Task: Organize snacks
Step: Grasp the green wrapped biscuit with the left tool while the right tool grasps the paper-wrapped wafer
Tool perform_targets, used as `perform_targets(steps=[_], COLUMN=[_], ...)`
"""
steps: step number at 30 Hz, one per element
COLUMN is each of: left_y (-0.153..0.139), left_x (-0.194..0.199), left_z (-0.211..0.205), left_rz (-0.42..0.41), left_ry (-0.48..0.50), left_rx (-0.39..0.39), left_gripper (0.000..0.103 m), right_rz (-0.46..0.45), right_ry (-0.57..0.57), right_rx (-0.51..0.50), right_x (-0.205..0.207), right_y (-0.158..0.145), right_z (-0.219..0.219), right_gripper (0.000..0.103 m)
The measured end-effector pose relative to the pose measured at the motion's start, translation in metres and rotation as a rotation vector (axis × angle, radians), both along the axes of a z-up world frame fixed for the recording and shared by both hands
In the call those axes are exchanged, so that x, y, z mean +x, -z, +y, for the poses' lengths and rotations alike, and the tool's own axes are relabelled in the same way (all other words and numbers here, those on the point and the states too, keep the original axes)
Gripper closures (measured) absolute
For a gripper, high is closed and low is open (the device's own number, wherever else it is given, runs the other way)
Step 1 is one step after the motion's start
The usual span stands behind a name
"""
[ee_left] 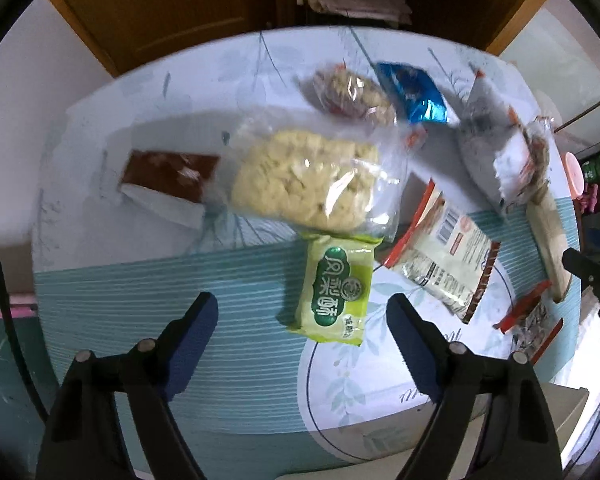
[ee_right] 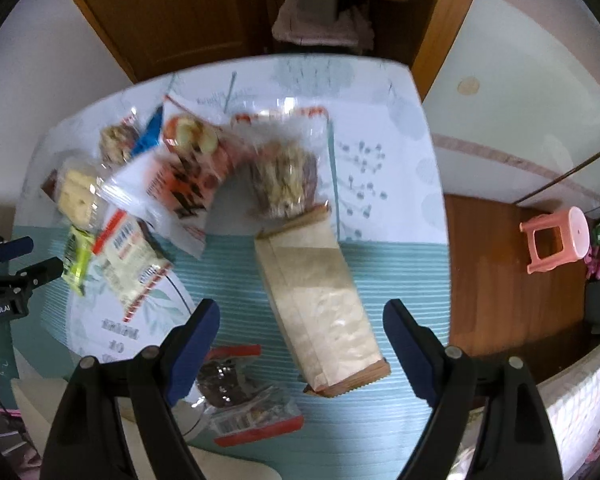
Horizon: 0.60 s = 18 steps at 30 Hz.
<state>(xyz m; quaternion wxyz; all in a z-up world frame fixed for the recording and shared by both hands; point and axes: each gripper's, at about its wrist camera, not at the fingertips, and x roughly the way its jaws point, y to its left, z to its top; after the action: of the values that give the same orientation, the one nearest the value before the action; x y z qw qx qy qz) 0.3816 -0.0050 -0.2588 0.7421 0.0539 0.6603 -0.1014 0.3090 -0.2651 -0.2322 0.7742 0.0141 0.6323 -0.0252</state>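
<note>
While both grippers hang wide open and empty, roughly nine snack packs lie on the table [ee_left: 140,280]. Left gripper [ee_left: 302,312]: green packet [ee_left: 334,284] between fingers, untouched. Right gripper [ee_right: 300,316]: brown paper bag [ee_right: 320,304] between fingers, untouched. Only right view shows pink stool [ee_right: 556,240].

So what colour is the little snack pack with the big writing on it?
The little snack pack is bright yellow-green with white writing on a darker green patch, clearest in the left wrist view.

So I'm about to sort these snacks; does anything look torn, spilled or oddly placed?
Nothing looks spilled or torn. The packets lie jumbled: the clear bag of yellow snacks overlaps the green packet, and the brown paper bag lies askew.
</note>
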Motion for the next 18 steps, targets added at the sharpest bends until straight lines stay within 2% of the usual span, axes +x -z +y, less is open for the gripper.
perform_targets(steps=[6,9,14,16,18], left_y=[0.017,0.026,0.032,0.032,0.03], left_x=[-0.003,-0.006,-0.008,-0.01,-0.011], left_z=[-0.007,-0.012,-0.02,-0.024,-0.026], left_rz=[0.027,0.054,0.06,0.049,0.036], left_ry=[0.027,0.043,0.055,0.065,0.074], left_rx=[0.004,-0.005,0.008,0.024,0.029], left_gripper=[0.021,0.03,0.036,0.042,0.057], right_rz=[0.034,0.043,0.067,0.073,0.076], right_ry=[-0.004,0.0,-0.002,0.003,0.004], right_rx=[-0.016,-0.02,-0.026,-0.031,-0.037], right_x=[0.002,0.003,0.006,0.007,0.007], right_y=[0.021,0.028,0.041,0.046,0.05], right_z=[-0.001,-0.004,-0.008,-0.012,-0.014], right_gripper=[0.019,0.019,0.021,0.023,0.029])
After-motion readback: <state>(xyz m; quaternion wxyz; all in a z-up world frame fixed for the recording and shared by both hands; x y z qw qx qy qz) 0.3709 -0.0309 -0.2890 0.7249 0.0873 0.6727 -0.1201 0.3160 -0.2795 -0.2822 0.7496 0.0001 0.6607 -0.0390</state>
